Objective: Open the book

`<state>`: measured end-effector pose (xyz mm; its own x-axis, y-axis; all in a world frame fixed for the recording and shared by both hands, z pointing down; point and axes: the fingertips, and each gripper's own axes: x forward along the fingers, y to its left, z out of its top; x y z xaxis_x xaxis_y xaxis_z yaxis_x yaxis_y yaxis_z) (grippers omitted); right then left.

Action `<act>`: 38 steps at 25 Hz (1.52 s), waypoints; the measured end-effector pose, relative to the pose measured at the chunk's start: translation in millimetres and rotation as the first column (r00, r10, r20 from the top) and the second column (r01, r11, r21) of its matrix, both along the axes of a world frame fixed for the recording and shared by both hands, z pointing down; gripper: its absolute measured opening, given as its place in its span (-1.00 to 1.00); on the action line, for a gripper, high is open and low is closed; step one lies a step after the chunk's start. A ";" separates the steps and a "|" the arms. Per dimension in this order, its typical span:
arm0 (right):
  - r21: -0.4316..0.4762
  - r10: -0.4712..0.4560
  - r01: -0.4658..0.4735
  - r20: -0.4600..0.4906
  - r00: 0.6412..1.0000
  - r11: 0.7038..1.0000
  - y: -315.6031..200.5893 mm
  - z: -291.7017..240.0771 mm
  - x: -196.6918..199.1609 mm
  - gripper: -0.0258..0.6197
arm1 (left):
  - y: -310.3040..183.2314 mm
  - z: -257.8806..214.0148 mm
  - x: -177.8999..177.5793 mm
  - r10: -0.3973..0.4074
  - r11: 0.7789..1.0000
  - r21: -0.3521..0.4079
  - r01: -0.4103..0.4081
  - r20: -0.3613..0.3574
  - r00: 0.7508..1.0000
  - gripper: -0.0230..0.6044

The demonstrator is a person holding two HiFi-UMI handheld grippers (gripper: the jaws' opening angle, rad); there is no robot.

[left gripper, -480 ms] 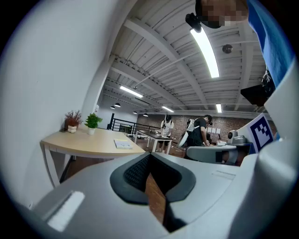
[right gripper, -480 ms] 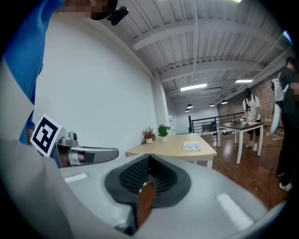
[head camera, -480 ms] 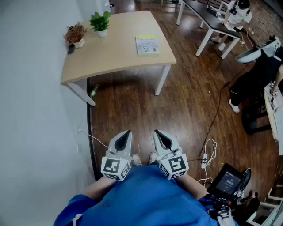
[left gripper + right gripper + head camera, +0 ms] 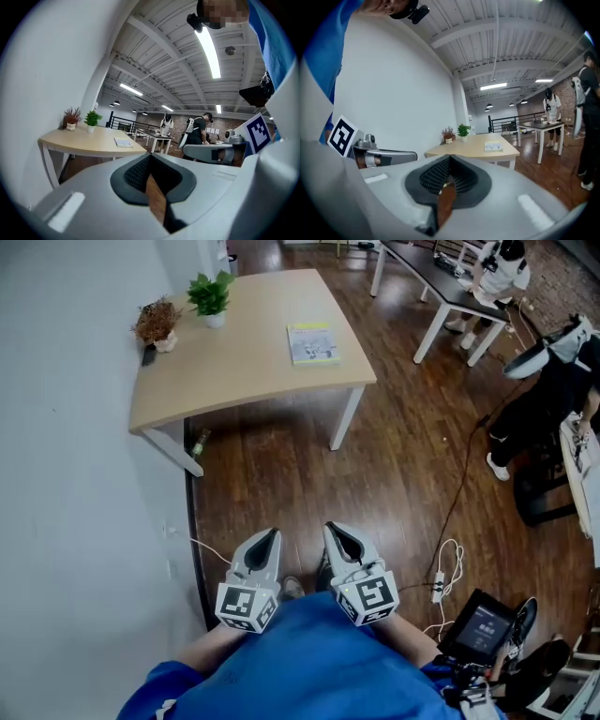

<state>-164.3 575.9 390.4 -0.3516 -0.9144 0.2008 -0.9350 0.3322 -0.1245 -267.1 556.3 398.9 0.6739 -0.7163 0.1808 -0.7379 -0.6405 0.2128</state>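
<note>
A closed book (image 4: 312, 341) with a light cover and a yellow-green edge lies flat near the right end of the pale wooden table (image 4: 244, 371). It also shows far ahead as a small book (image 4: 123, 142) in the left gripper view and as the book (image 4: 493, 147) in the right gripper view. My left gripper (image 4: 270, 535) and right gripper (image 4: 335, 529) hang side by side close to my body, over the wood floor, well short of the table. Each is shut with nothing between its jaws, as the left gripper (image 4: 150, 161) and right gripper (image 4: 449, 164) show.
A green potted plant (image 4: 210, 296) and a dried plant (image 4: 157, 322) stand at the table's far left. A white wall (image 4: 75, 474) runs along the left. A bottle (image 4: 198, 439) lies under the table. Cables (image 4: 445, 563) trail at right; a black table (image 4: 427, 273) stands beyond.
The view has shifted a little as I step. Both grippers sit slightly lower in the head view and stay shut. The book has not moved.
</note>
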 end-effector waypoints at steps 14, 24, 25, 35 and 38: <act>0.018 -0.024 0.024 0.017 1.000 1.000 -127.5 2.0 64.6 -0.92 | -128.6 2.0 68.4 -0.007 1.000 0.001 0.007 0.044 0.999 -0.91; 0.016 -0.073 0.072 0.052 0.996 0.997 -224.2 -2.3 145.7 -0.92 | -228.6 -10.1 151.8 -0.065 0.998 0.005 0.065 0.074 0.995 -0.91; 0.015 -0.077 0.077 0.058 0.995 0.997 -230.6 -2.4 151.7 -0.92 | -235.5 -11.3 158.4 -0.069 0.998 0.006 0.069 0.078 0.995 -0.91; -0.009 -0.079 0.080 0.083 0.993 0.997 -285.1 12.3 188.0 -0.92 | -291.9 -3.7 192.8 -0.093 0.996 -0.008 0.094 0.104 0.990 -0.91; -0.019 -0.072 0.074 0.060 0.996 0.997 -300.4 17.7 193.0 -0.92 | -309.8 2.8 196.2 -0.087 0.996 -0.016 0.089 0.097 0.992 -0.91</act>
<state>28.8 275.5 408.1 -0.4292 -0.8815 0.1969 -0.8990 0.3960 -0.1869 -71.0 246.6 401.7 0.5874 -0.7677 0.2562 -0.8087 -0.5686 0.1504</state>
